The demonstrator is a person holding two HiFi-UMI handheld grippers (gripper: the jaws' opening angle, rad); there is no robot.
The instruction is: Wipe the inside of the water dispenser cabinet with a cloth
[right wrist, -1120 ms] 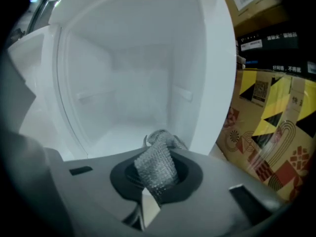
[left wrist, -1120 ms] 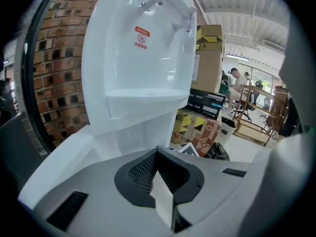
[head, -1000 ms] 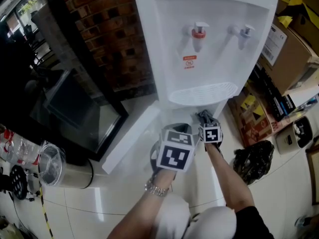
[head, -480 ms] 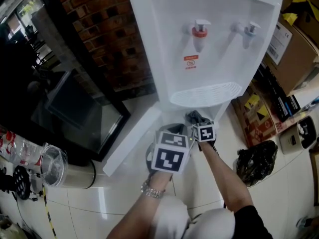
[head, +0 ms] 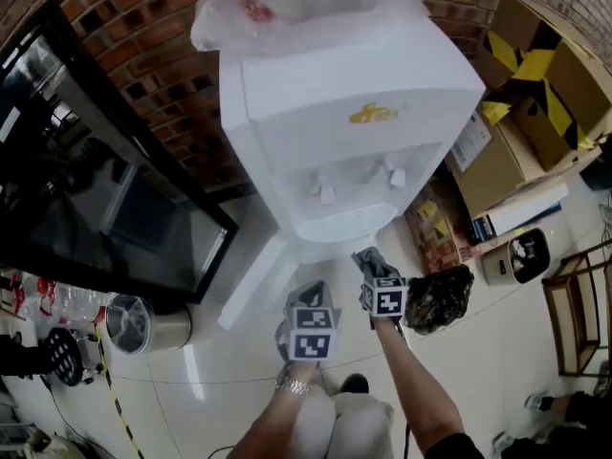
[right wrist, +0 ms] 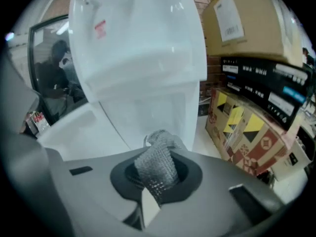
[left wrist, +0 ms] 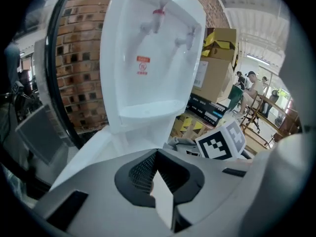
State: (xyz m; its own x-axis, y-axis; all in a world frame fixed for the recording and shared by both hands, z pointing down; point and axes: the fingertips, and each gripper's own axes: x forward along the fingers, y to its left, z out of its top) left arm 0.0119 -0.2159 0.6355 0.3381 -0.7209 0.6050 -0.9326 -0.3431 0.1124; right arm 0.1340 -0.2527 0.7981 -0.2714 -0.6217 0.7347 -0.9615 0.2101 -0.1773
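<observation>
Your right hand-held gripper (right wrist: 154, 184) is clamped on the grey cloth (right wrist: 157, 163), which sticks up from its jaws near the base of the white water dispenser (head: 346, 113). Your left hand-held gripper (left wrist: 161, 177) sits just beside it, jaws pressed together on nothing.

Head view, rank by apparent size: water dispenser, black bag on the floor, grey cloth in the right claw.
1. water dispenser, by far the largest.
2. black bag.
3. grey cloth, smallest as seen; part of it is hidden, so its full size is unsure.
</observation>
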